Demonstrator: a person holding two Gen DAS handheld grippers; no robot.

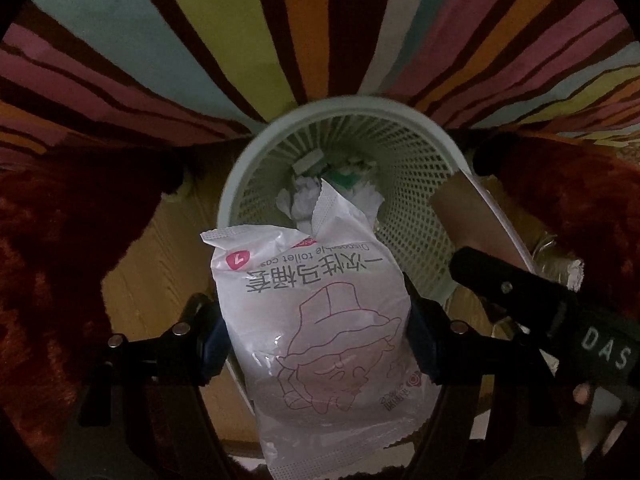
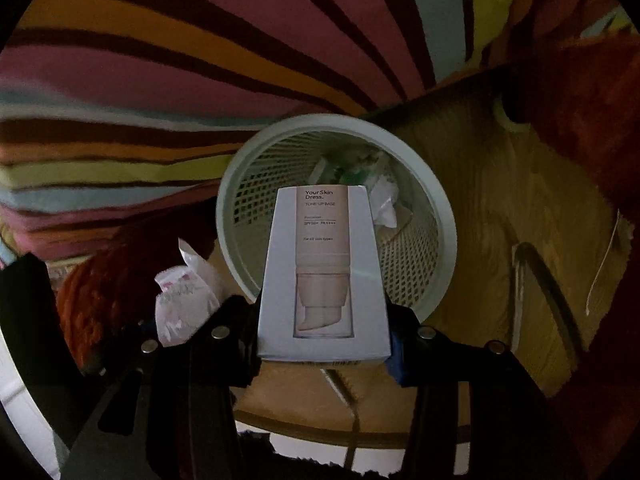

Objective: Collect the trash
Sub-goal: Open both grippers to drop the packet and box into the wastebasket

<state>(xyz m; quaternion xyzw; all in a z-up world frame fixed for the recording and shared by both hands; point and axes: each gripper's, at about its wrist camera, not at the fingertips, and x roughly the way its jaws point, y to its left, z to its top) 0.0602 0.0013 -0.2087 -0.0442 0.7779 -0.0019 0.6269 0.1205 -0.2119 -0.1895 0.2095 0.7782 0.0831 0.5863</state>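
My left gripper (image 1: 316,336) is shut on a white plastic packet (image 1: 320,320) with pink drawing and print, held just above the near rim of a pale green mesh waste basket (image 1: 424,160). My right gripper (image 2: 324,340) is shut on a white cosmetics box (image 2: 324,276) printed "Your Skin Dress", held over the near rim of the same basket (image 2: 436,200). The basket holds crumpled paper (image 1: 300,200) and other scraps (image 2: 352,172). The right gripper (image 1: 540,292) shows at the right in the left wrist view; the packet (image 2: 184,300) shows at the left in the right wrist view.
The basket stands on a light wooden surface (image 2: 500,208) beside a striped multicolour blanket (image 1: 200,60). Dark red furry fabric (image 1: 52,248) lies at both sides. A crumpled foil piece (image 1: 560,264) lies to the right of the basket.
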